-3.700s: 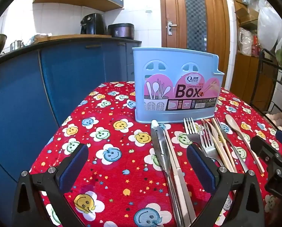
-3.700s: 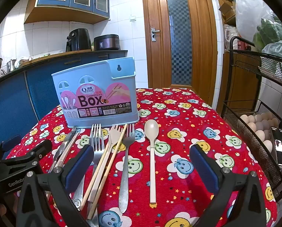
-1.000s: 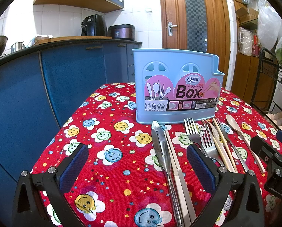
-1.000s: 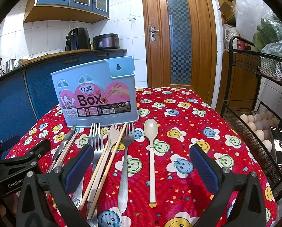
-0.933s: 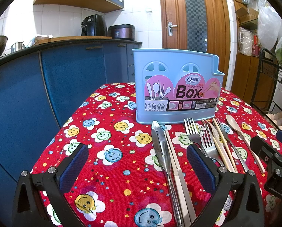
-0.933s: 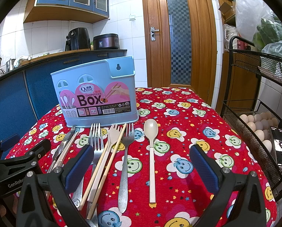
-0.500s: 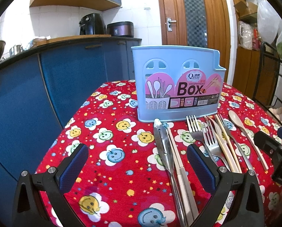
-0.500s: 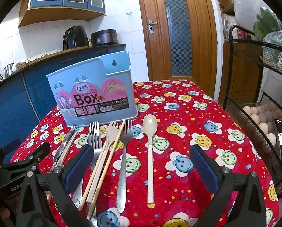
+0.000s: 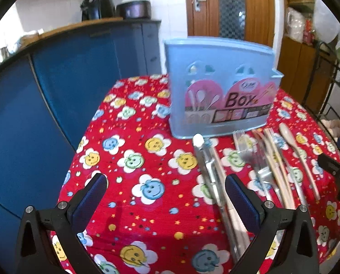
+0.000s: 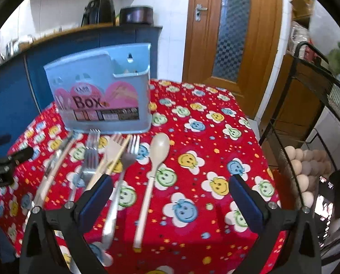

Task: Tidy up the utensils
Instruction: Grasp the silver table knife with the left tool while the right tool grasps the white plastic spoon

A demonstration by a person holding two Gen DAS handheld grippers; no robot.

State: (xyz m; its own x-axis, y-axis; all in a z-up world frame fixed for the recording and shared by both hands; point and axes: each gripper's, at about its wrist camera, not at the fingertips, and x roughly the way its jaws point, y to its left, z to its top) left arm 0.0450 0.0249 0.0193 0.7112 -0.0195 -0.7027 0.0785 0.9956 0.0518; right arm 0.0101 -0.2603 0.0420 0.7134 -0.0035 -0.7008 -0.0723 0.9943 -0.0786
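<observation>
The left tool (image 9: pixel 165 196) hangs with its two blue-padded fingers (image 9: pixel 240 202) spread wide and nothing between them, above the left part of a worktop (image 9: pixel 128 214) covered in a red cloth printed with smiling flowers. The right tool (image 10: pixel 168 199) is likewise spread wide and empty, low over the near edge of the same cloth, with the handle of one cream spoon (image 10: pixel 155 171) lying between its fingers on the worktop below.

One light-blue utensil box (image 10: pixel 103 98), labelled "Box" on a pink sticker, stands upright toward the back of the worktop; a small side compartment shows at its right end, though its contents are too blurred to tell. The utensils lie flat in one row just in front of the box, heads pointing at it. From left in the right wrist view: one pair of metal tongs (image 9: pixel 206 159) with a pale-handled piece beside it, two metal forks (image 10: pixel 90 153) overlapping, one cream fork (image 10: pixel 111 150) crossed by a pair of pale chopsticks (image 10: pixel 119 154), one more metal fork (image 10: pixel 122 178), then the spoon at the right end, slightly apart from the rest. Motion blur softens the pile, so the exact count stays uncertain.

A black wire rack (image 10: pixel 306 105) stands to the right of the worktop, with a tray of eggs (image 10: pixel 303 166) on its lower shelf.
</observation>
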